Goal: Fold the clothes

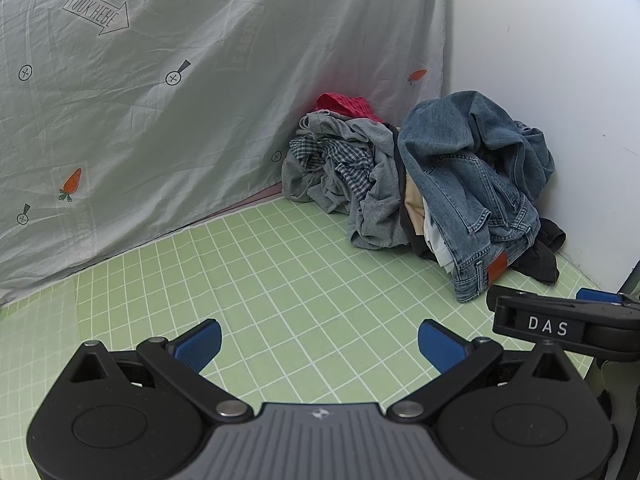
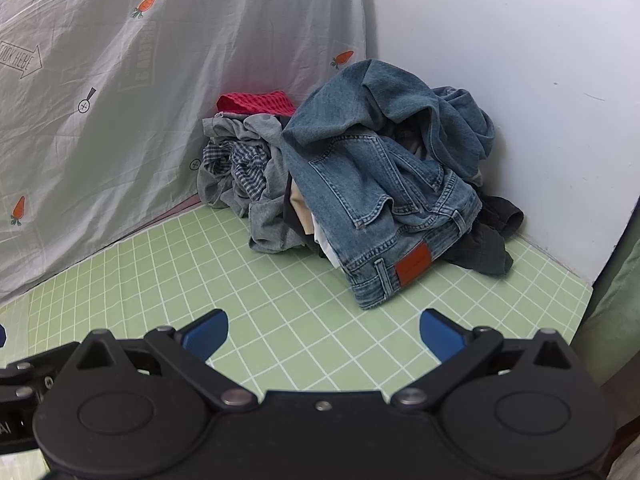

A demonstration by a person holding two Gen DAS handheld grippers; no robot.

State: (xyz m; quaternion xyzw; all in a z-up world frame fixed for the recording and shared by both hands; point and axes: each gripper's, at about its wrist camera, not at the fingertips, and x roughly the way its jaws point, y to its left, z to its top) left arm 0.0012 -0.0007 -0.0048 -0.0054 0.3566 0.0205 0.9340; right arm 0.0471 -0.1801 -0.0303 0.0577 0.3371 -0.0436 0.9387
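Carrot-print sheet, white wall

Two hand-held grippers hang side by side, both pointing forward and slightly down. The left hand-held gripper holds its blue-padded fingers spread wide with nothing between them. The right hand-held gripper is spread just as wide and equally empty; in the left wrist view it shows at about 3 o'clock, just beside its partner.
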